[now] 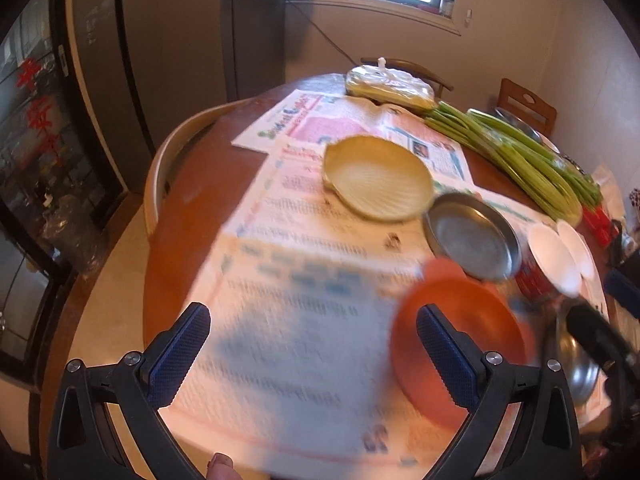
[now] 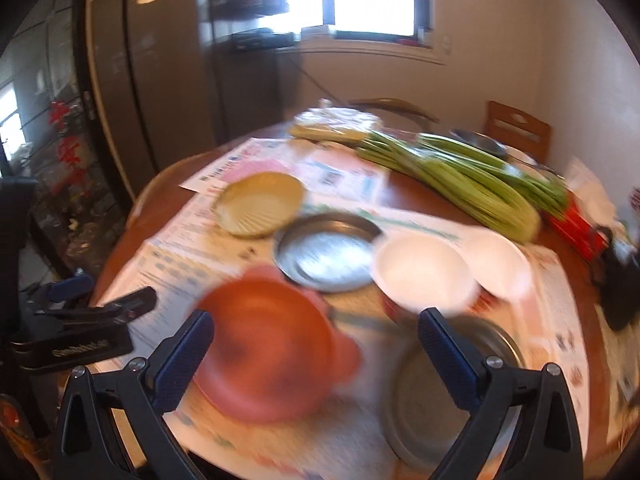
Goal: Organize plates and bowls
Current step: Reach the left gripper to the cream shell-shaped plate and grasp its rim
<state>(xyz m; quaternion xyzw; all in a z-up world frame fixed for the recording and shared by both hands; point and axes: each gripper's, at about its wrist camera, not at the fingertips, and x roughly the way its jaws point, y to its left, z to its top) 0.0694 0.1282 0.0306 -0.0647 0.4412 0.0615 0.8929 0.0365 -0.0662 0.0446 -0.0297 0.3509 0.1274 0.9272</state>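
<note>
On a newspaper-covered round table lie an orange plastic dish [image 1: 460,344] [image 2: 268,348], a cream ribbed plate [image 1: 378,178] [image 2: 260,204], a grey metal plate [image 1: 474,236] [image 2: 328,252], two white bowls [image 1: 554,258] [image 2: 424,272] and a steel bowl [image 1: 576,364] [image 2: 436,396]. My left gripper [image 1: 314,344] is open and empty above the newspaper, left of the orange dish. My right gripper [image 2: 316,344] is open and empty above the orange dish and the steel bowl. The left gripper also shows at the left of the right wrist view [image 2: 88,320].
A bundle of green stalks [image 1: 516,156] [image 2: 460,180] and a wrapped package [image 1: 388,86] lie at the far side. Wooden chairs [image 1: 526,106] stand behind the table [image 1: 192,208]. A red box [image 2: 576,224] and a dark object [image 2: 620,284] sit at the right.
</note>
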